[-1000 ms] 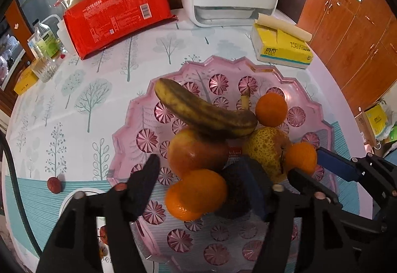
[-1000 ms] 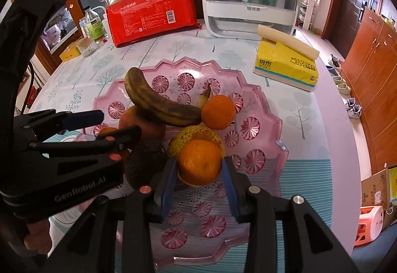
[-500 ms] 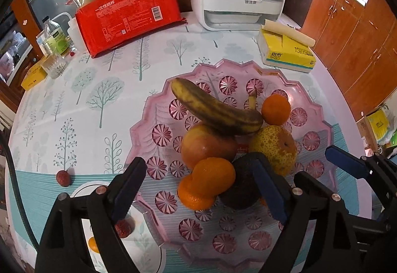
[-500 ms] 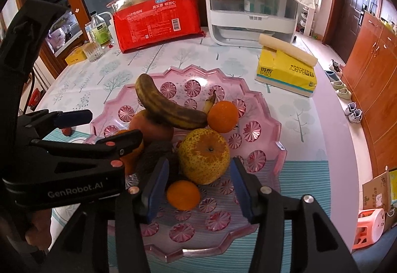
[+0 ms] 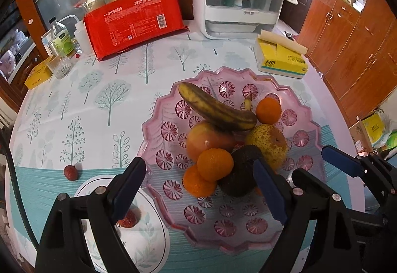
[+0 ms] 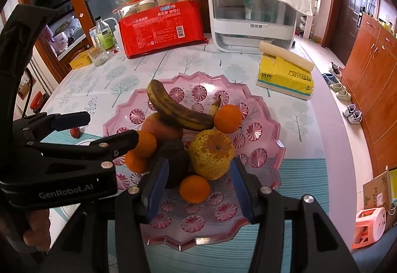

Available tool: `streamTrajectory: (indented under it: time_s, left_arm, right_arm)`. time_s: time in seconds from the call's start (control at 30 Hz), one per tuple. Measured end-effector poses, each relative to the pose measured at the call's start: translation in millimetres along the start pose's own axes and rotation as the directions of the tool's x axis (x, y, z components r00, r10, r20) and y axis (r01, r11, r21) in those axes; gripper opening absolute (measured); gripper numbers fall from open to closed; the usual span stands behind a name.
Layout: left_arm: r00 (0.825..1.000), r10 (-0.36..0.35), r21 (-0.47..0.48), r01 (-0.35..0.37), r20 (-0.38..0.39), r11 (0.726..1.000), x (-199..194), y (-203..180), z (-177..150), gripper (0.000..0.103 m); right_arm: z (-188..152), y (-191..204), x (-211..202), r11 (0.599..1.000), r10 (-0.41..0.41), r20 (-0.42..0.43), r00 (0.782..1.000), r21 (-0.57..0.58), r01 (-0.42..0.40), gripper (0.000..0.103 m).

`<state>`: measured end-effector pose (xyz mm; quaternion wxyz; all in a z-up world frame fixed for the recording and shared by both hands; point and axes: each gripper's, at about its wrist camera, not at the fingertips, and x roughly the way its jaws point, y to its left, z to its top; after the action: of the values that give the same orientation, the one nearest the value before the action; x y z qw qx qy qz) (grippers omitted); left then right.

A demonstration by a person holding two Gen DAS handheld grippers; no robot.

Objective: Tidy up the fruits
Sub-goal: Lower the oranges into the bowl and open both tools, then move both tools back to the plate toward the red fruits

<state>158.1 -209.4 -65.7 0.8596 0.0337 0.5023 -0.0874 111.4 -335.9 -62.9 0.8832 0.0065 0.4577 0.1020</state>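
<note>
A pink scalloped tray (image 5: pixel 307 121) (image 6: pixel 263 156) holds a brown-spotted banana (image 5: pixel 215 109) (image 6: pixel 178 111), an apple (image 5: pixel 206 139), a yellow pear (image 6: pixel 211 153) (image 5: pixel 270 141), a dark avocado (image 5: pixel 240 173) and several oranges (image 6: pixel 194 188) (image 5: pixel 214 165). My left gripper (image 5: pixel 198 188) is open and empty above the tray's near left edge. My right gripper (image 6: pixel 196 188) is open, with a small orange lying on the tray between its fingers. A lychee (image 5: pixel 70 172) lies on the cloth and another lychee (image 5: pixel 127 219) sits on a white plate (image 5: pixel 148 235).
At the back stand a red pack of paper cups (image 5: pixel 134 22), a white appliance (image 5: pixel 240 10), a yellow tissue box (image 5: pixel 280 59), a glass (image 5: pixel 59 65) and bottles (image 5: pixel 58 37). The table's right edge drops to the floor beside wooden cabinets (image 5: pixel 347 32).
My right gripper opened and let the orange go onto the tray's near side, then drew back. My left gripper also drew back and to the left from the fruit pile.
</note>
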Motion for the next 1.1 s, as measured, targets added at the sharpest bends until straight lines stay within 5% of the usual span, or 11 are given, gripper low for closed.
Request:
streamTrajectory:
  time_s: [0.63,1.1]
  left_arm:
    - [0.987,-0.109,-0.038,0.114,0.115,0.993,-80,41,-17,0.097]
    - [0.986,0.032,-0.098,-0.017,0.162,0.995,-137,145,-40,0.097]
  right_arm:
    - [-9,19,-48,0.998,-0.027,0.060,0.998,0.056,0.023,0.052]
    - [0,92,-75,1.000,0.025,0.130,0.991,0.005,-0.025,0.052]
